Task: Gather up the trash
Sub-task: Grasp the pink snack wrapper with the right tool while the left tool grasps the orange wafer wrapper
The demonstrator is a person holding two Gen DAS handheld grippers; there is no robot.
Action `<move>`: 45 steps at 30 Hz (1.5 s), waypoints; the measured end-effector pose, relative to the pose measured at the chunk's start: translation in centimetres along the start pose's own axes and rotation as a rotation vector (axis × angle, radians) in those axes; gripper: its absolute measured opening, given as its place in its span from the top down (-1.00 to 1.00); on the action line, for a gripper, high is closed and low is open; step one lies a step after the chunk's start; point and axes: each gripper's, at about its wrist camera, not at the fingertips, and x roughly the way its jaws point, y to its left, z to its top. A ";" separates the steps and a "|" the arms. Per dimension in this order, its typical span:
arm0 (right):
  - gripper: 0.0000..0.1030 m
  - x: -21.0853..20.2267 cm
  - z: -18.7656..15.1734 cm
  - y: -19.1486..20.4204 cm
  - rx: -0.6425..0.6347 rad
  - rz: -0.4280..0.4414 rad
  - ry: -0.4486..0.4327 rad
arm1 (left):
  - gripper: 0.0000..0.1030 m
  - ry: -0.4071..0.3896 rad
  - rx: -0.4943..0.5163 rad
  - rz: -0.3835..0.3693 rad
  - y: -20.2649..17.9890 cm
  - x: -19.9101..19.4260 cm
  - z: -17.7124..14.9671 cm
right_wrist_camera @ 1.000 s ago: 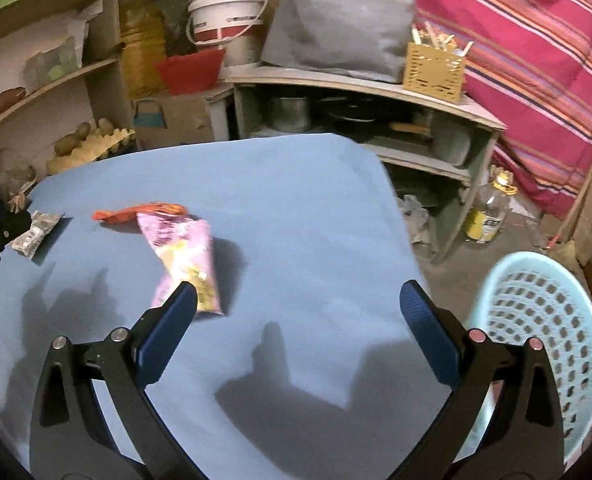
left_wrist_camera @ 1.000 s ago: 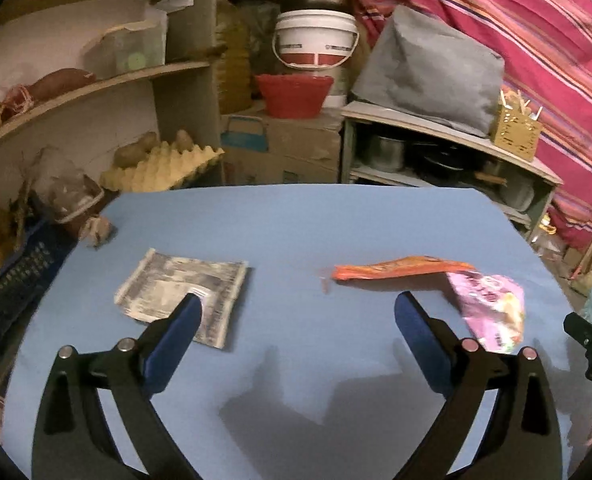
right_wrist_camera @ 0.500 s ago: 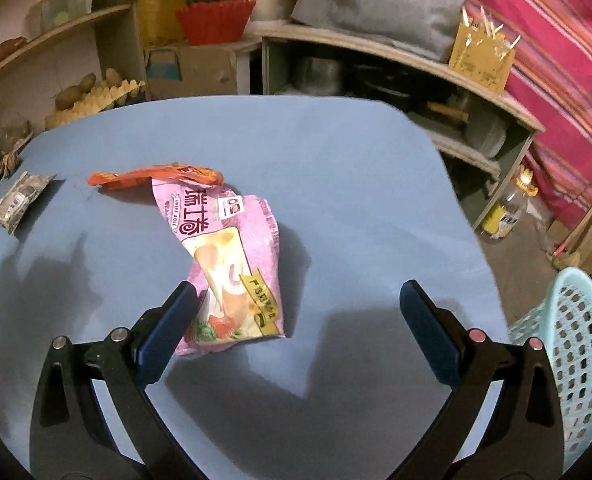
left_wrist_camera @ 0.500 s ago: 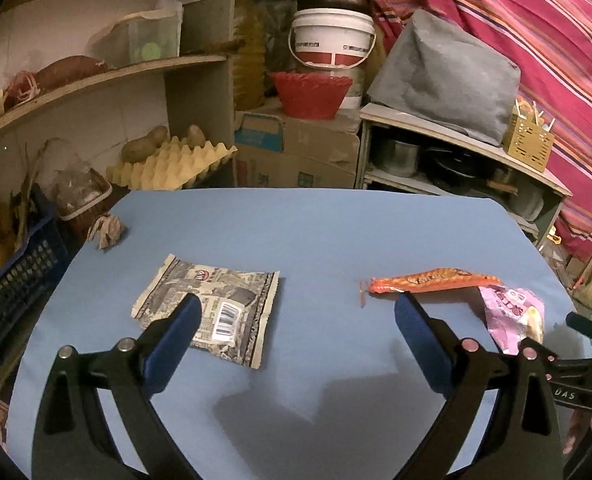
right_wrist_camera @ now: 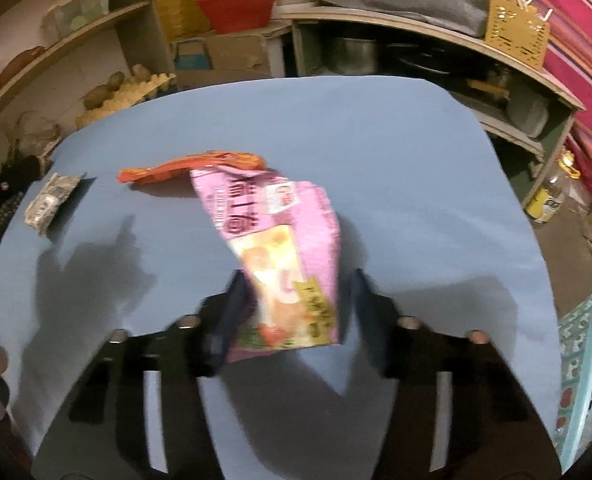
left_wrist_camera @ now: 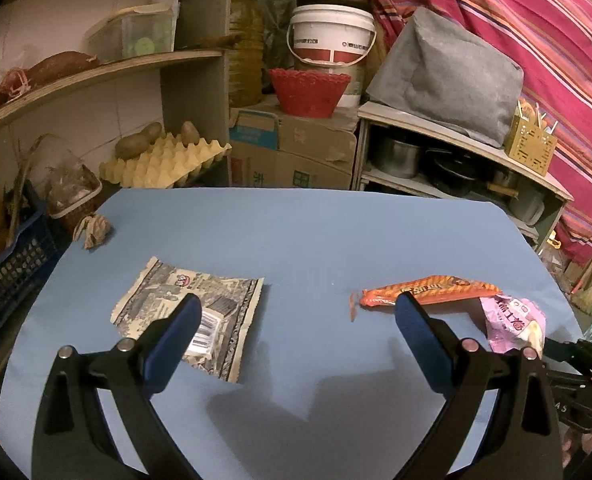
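A pink snack wrapper [right_wrist_camera: 272, 232] lies on the blue table [right_wrist_camera: 376, 140], its near end between the fingers of my right gripper [right_wrist_camera: 296, 288]. Those jaws are closing around it; a small gap still shows at the right finger. An orange wrapper [right_wrist_camera: 192, 166] touches its far end. My left gripper [left_wrist_camera: 296, 304] is open just above the table. A grey printed wrapper [left_wrist_camera: 220, 292] lies flat under its left finger, and the orange wrapper [left_wrist_camera: 432, 290] lies beyond its right finger. The pink wrapper [left_wrist_camera: 512, 320] also shows at the right of the left wrist view.
A crumpled paper ball [left_wrist_camera: 96, 230] sits at the table's far left corner. A light blue plastic basket [right_wrist_camera: 588, 352] stands on the floor off the table's right edge. Shelves with pots, an egg tray [left_wrist_camera: 156, 164] and boxes crowd the space behind.
The right gripper dropped toward the pink wrapper and its wide-open fingers swung in on both sides of it. The left gripper drifted slightly; the grey wrapper now sits closer to its left finger.
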 end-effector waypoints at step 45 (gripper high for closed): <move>0.50 -7.6 -3.0 -11.7 0.163 -0.030 -0.127 | -0.92 0.084 0.102 -0.152 -8.9 2.0 -1.7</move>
